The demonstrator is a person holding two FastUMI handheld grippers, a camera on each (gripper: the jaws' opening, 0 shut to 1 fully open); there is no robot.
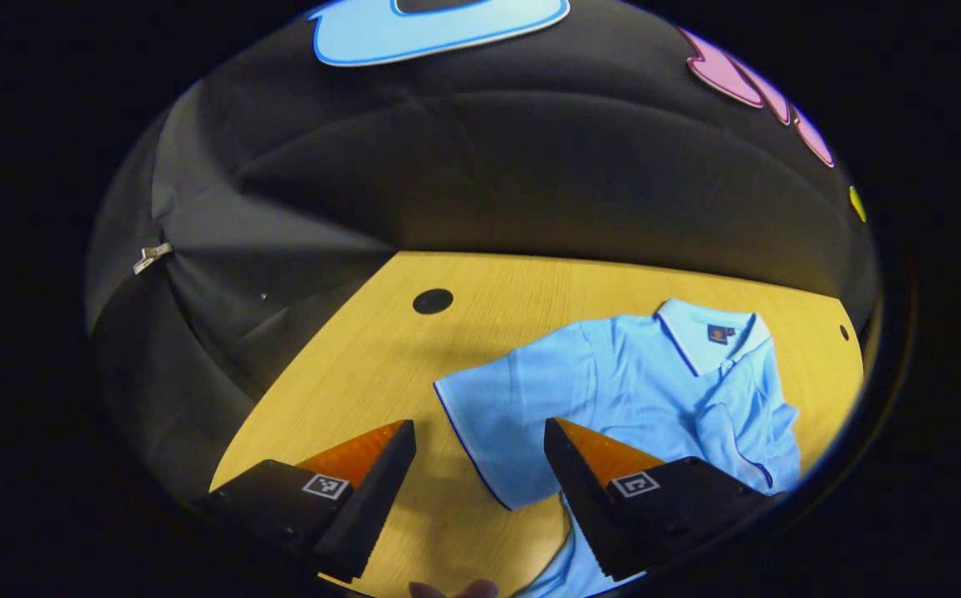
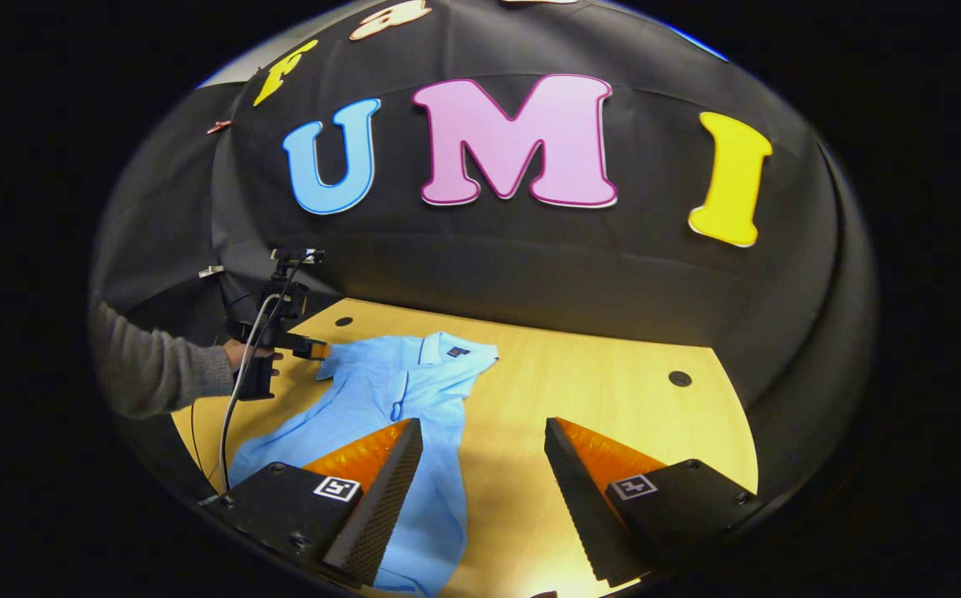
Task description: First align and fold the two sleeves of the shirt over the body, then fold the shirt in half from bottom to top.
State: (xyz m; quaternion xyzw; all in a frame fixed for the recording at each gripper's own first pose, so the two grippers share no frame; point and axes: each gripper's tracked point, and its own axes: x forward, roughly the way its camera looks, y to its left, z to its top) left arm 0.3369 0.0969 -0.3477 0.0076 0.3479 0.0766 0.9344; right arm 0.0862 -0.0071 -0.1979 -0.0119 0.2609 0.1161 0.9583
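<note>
the light blue shirt [image 1: 613,390] lies flat on the wooden table [image 1: 380,357], in the lower right of the left gripper view, collar [image 1: 708,332] toward the upper right and one short sleeve [image 1: 497,423] spread out toward the lower middle of the frame; the opposite sleeve [image 1: 737,440] looks already turned in over the chest at the right, though the folds there are hard to read. in the right gripper view the shirt [image 2: 380,399] sits left of centre, running from the collar [image 2: 447,349] down to the lower left. it looks like thin, soft knit cloth, light and limp, so it should drape and wrinkle rather than hold a shape, and it may slide a little on the smooth wood. the best place to take hold seems to be the cuff edge of the spread sleeve, with its dark trim line, pinching just the top layer and laying it across the body. the left gripper [image 1: 480,473] hangs above that sleeve with its fingers spread wide, one over bare table and one over the cloth, holding nothing. the right gripper [image 2: 484,490] is also spread apart and empty, above the lower part of the shirt and the bare wood beside it. in the middle left of the right gripper view a hand [image 2: 239,355] in a grey sleeve [image 2: 156,370] holds the left gripper at the shirt's far shoulder
</note>
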